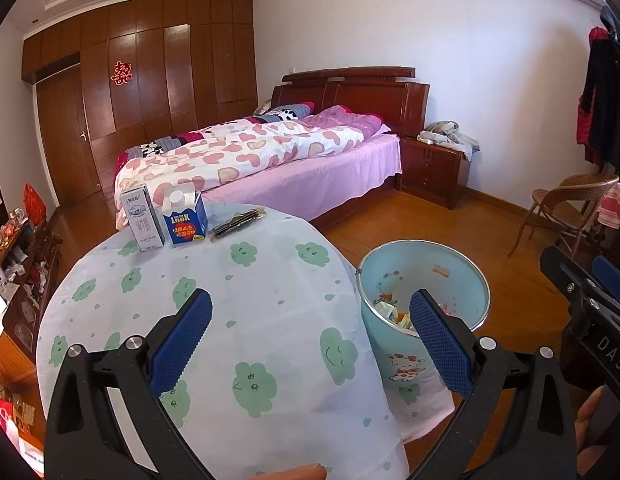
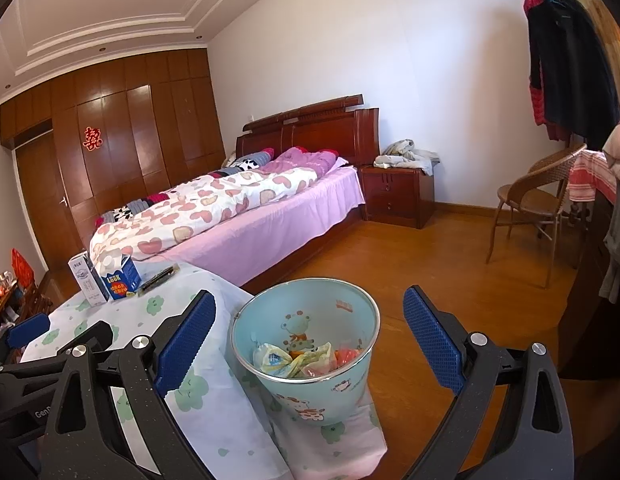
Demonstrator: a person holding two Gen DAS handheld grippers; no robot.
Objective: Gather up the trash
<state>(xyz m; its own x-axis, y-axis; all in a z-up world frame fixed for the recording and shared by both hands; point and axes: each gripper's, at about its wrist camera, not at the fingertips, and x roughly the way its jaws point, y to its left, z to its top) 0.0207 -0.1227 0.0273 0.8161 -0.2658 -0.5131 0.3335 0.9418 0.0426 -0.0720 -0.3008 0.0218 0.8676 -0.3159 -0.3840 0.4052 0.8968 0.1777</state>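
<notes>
Occupying the near ground is a table [image 1: 246, 312] draped in a white cloth printed with green clouds. Beside its right edge, on the floor, a pale blue bin [image 2: 310, 360] is seen, with crumpled wrappers [image 2: 298, 360] lying inside. At the table's far end a grey-white carton [image 1: 143, 218] and a blue carton [image 1: 185, 220] are stood upright, touching, with a dark flat packet [image 1: 239, 222] just beside them. The left claw [image 1: 310, 328] is held wide open and empty above the table. The right claw [image 2: 310, 328] is likewise spread wide, gripping nothing, above the bin.
</notes>
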